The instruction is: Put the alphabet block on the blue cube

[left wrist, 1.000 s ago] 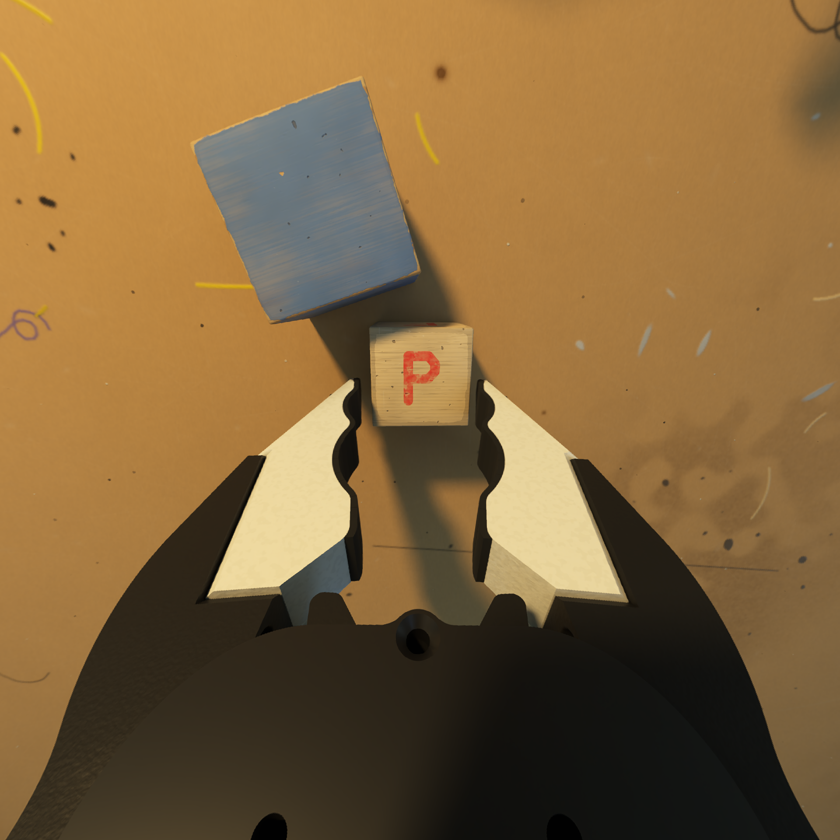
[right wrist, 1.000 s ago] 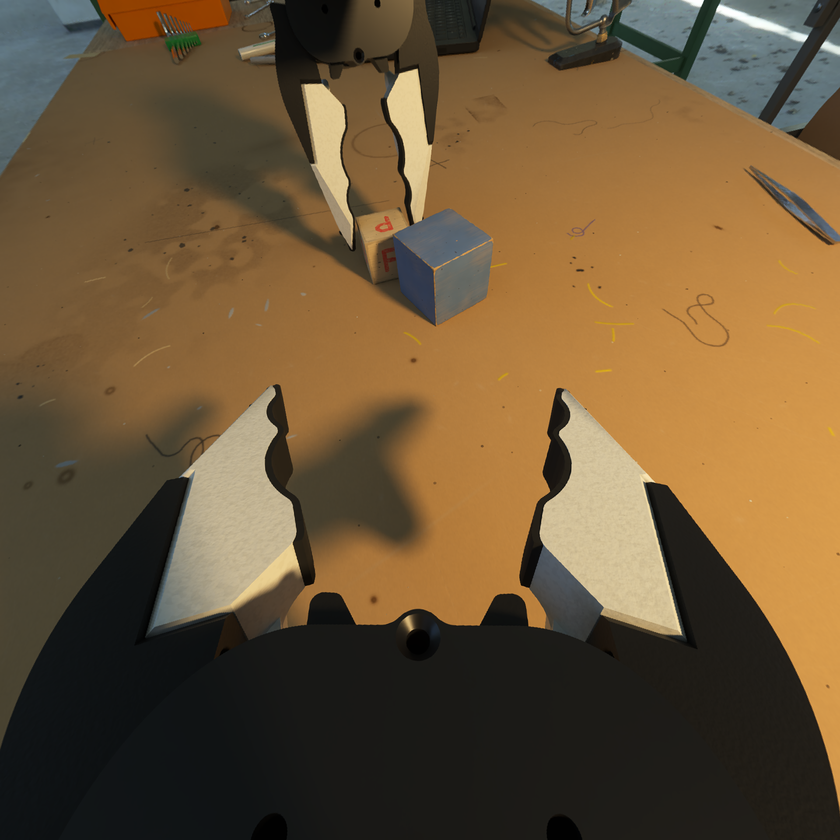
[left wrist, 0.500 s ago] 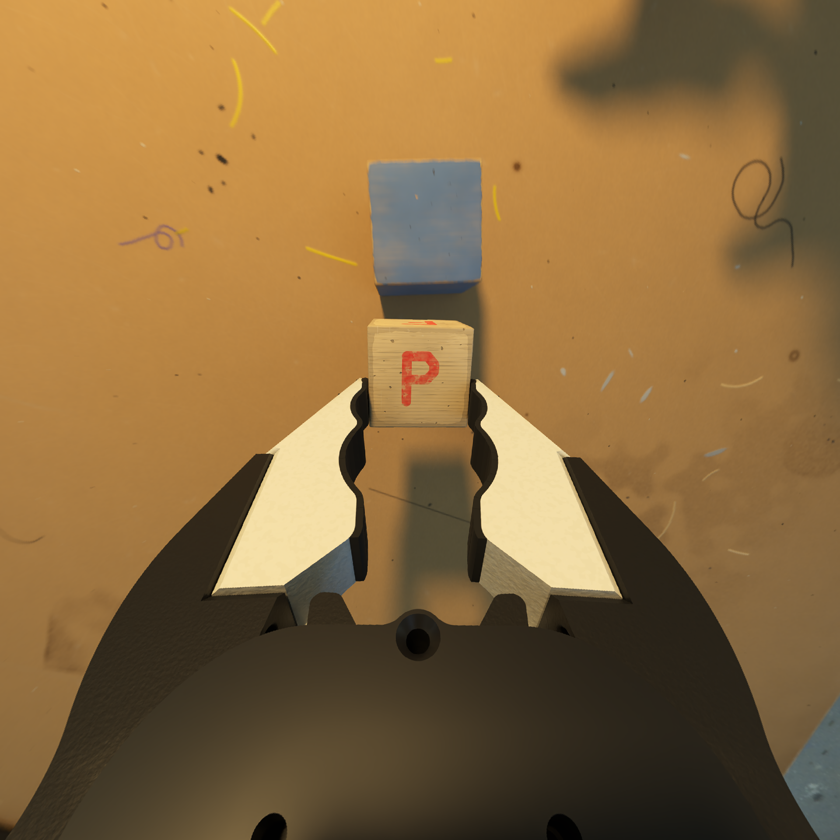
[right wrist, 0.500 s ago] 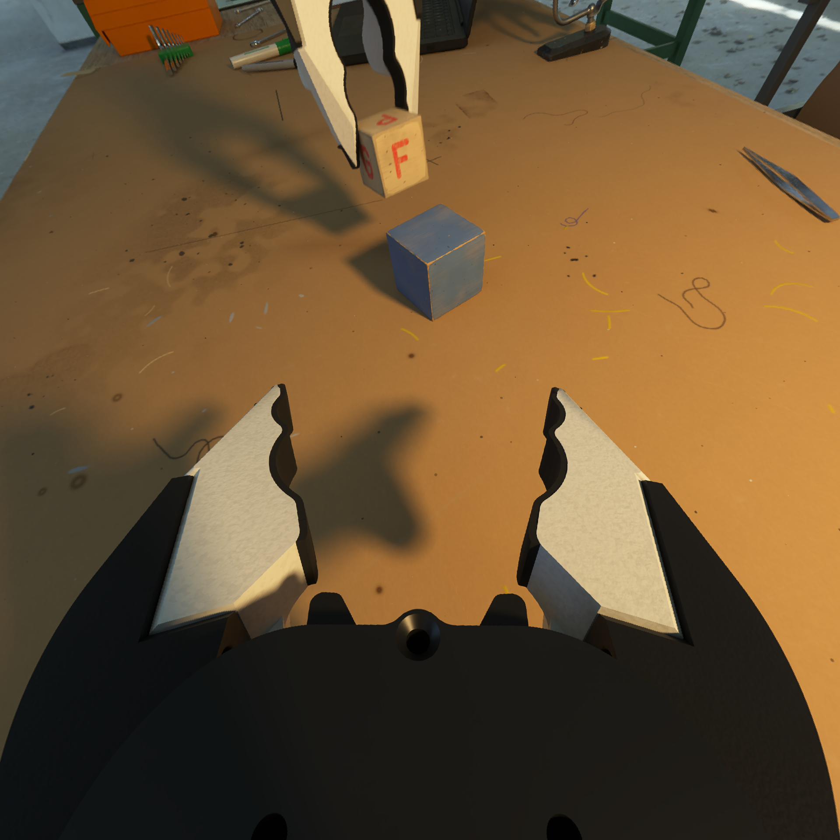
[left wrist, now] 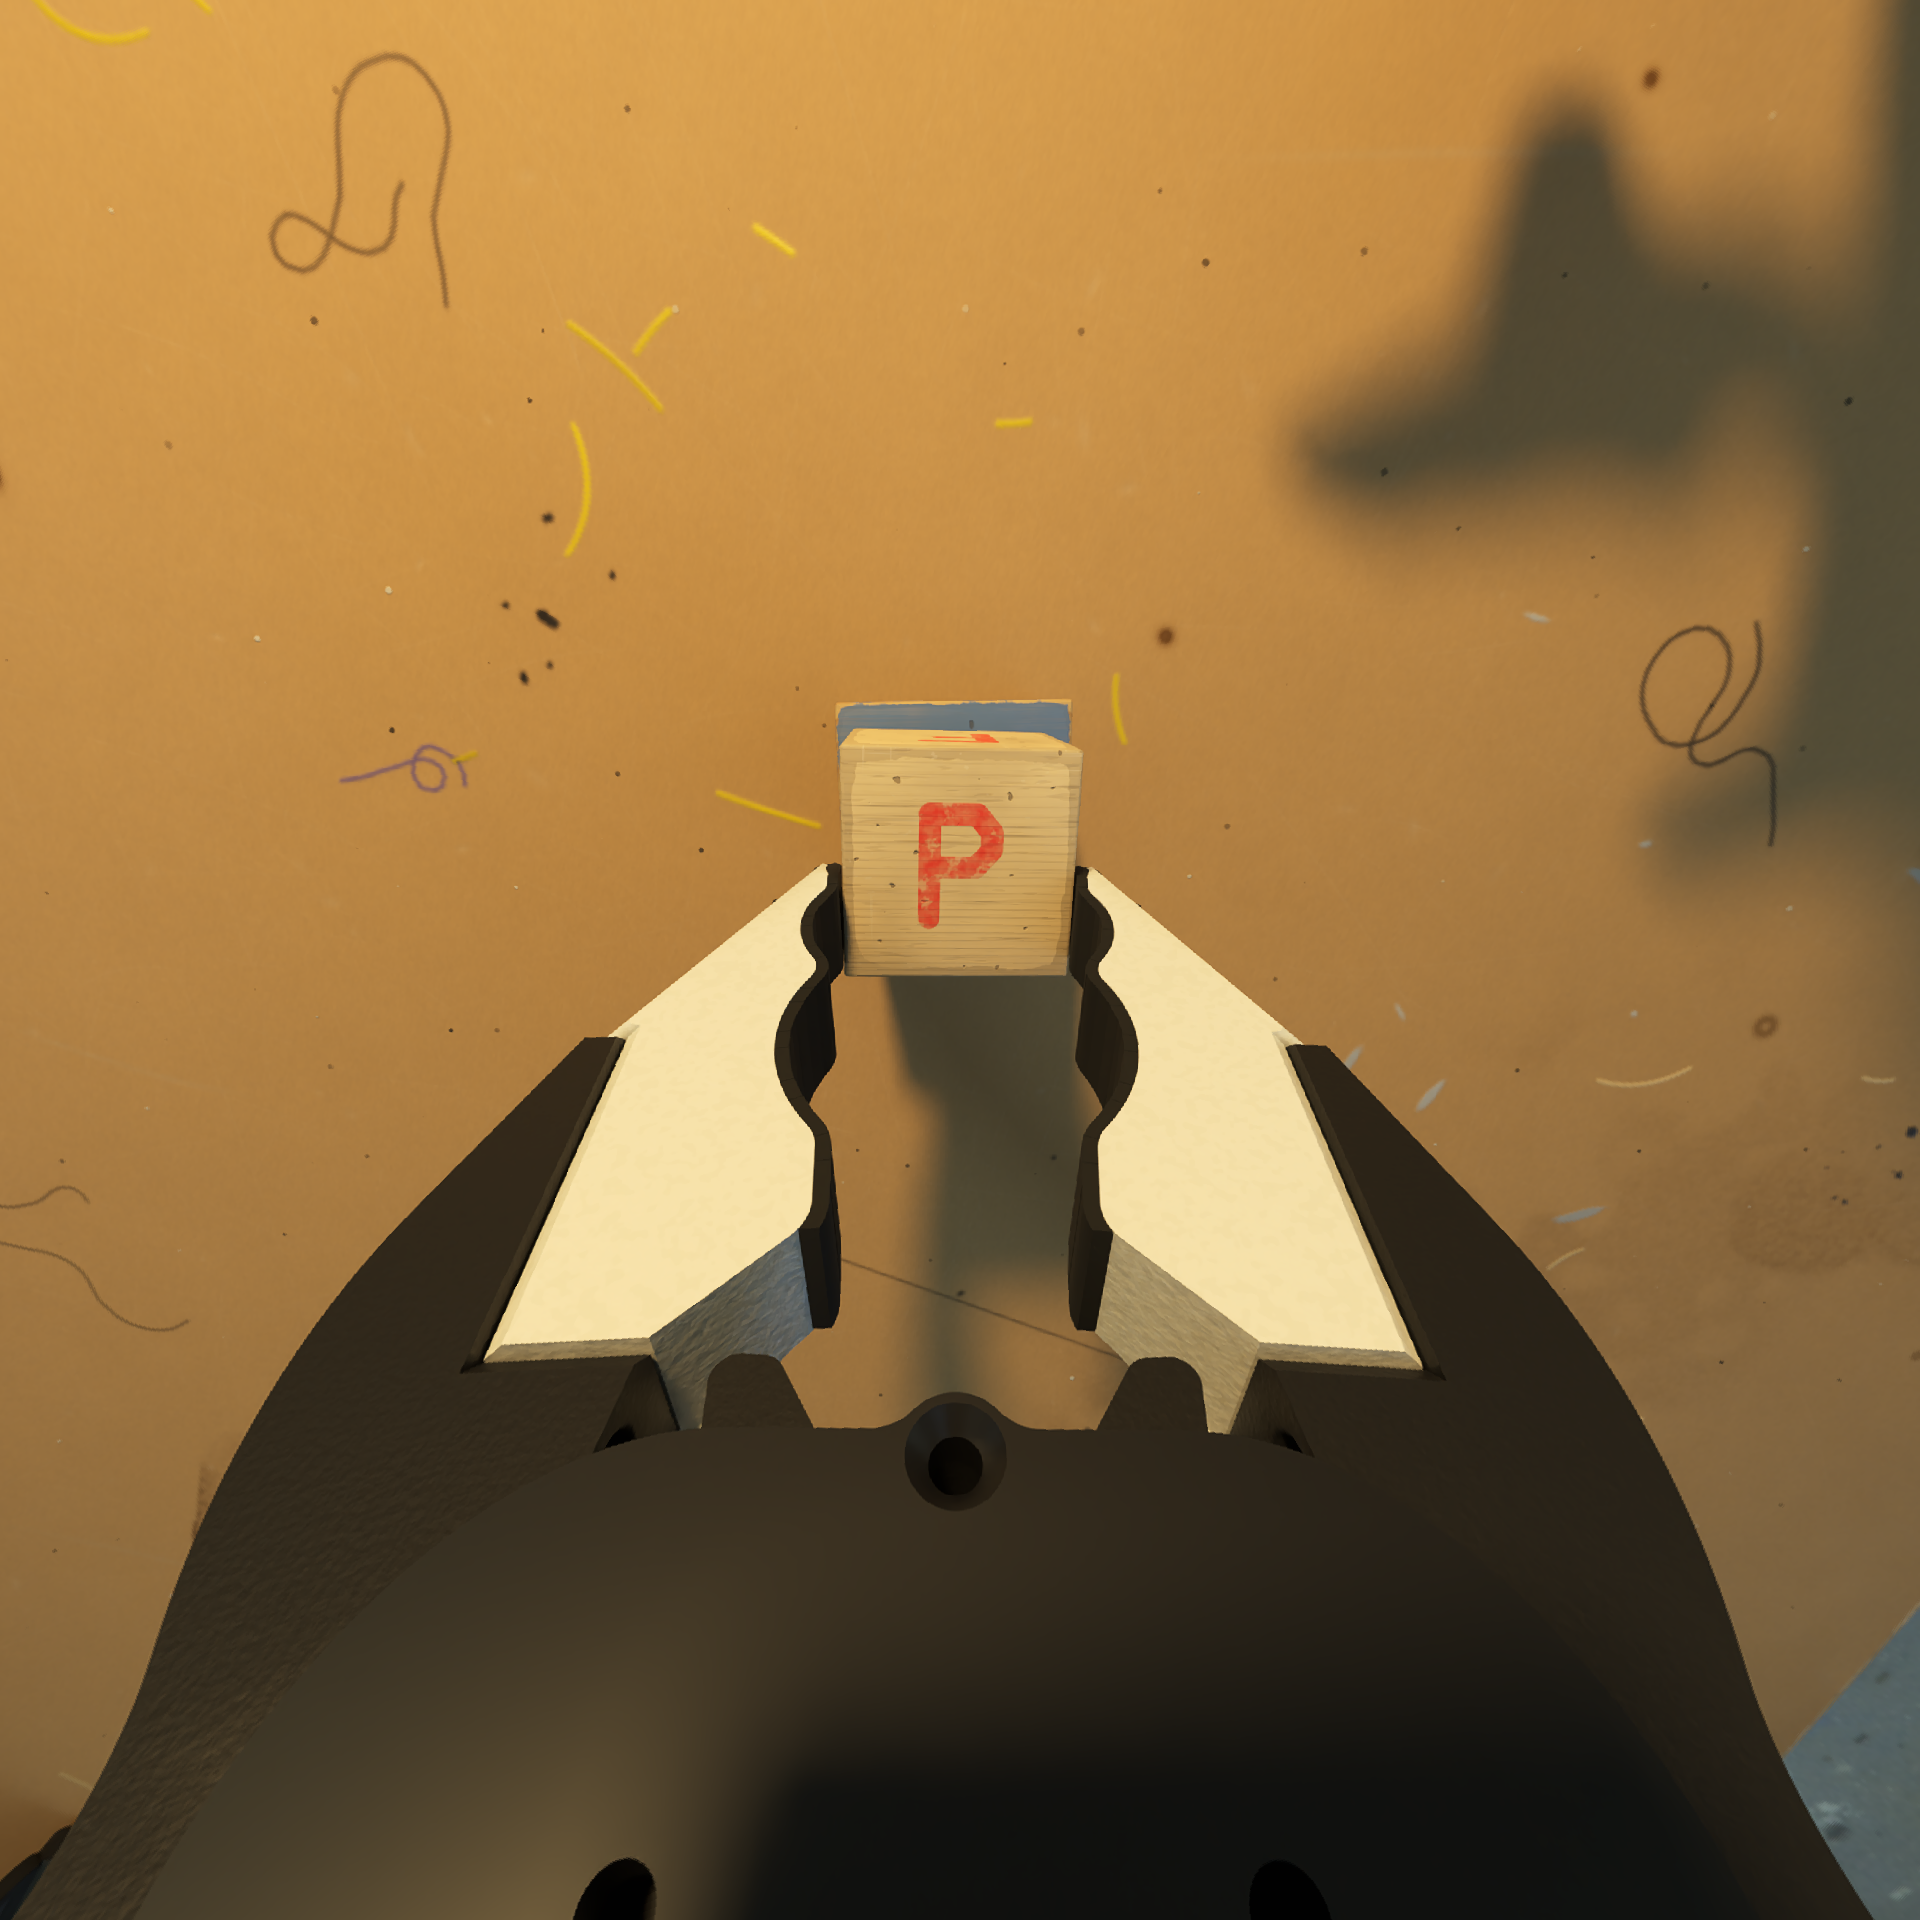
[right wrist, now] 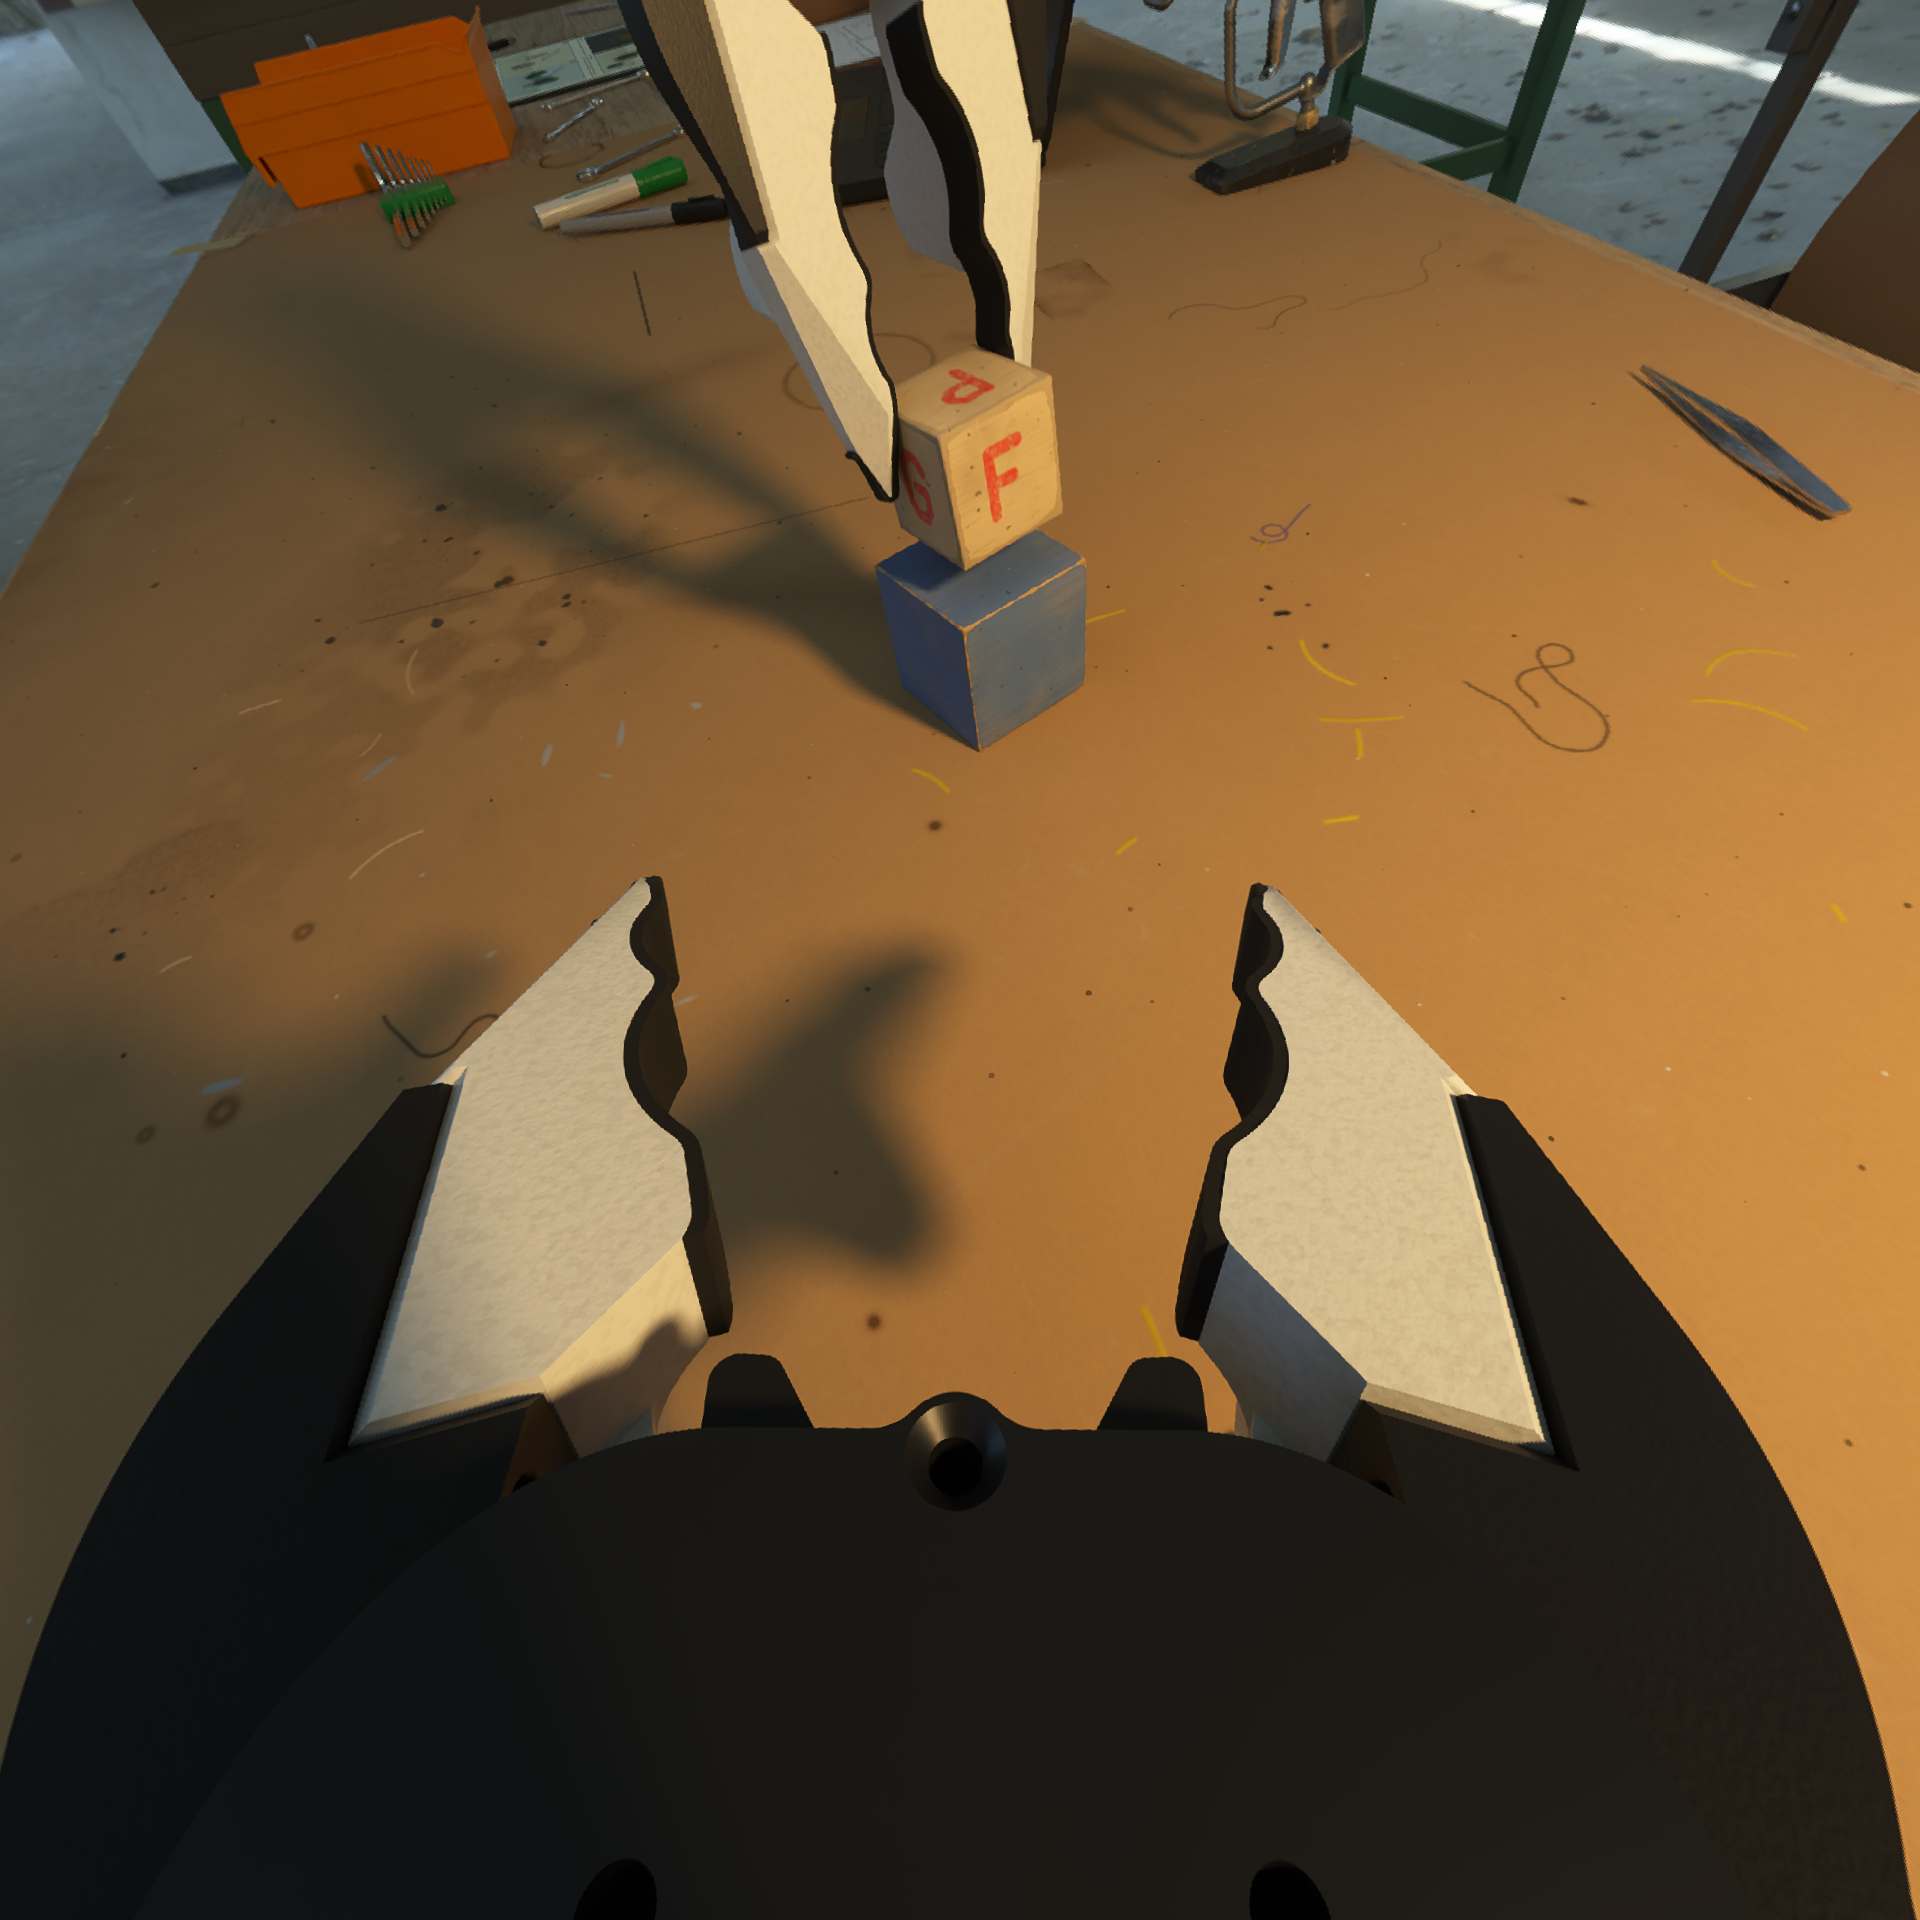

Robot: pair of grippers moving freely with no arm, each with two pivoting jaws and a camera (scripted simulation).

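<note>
My left gripper (left wrist: 954,883) is shut on the wooden alphabet block (left wrist: 956,857) with red letters, gripping its two sides. In the left wrist view the block hides nearly all of the blue cube (left wrist: 951,717), only a thin strip shows past it. In the right wrist view the left gripper (right wrist: 940,436) comes down from above and holds the block (right wrist: 982,462) slightly tilted right over the blue cube (right wrist: 987,649), at or just above its top face; I cannot tell if they touch. My right gripper (right wrist: 954,904) is open and empty, low over the table, well in front of the cube.
The brown worktable (right wrist: 1455,987) has scribbles and specks. At its far end lie an orange box (right wrist: 369,109), a green bit set (right wrist: 410,192), markers (right wrist: 623,197) and a clamp (right wrist: 1273,156). A dark flat blade (right wrist: 1745,442) lies at the right.
My left gripper closed on the alphabet block beside the cube, lifted it, and has now carried it over the blue cube and lowered it. The right gripper has barely moved.
</note>
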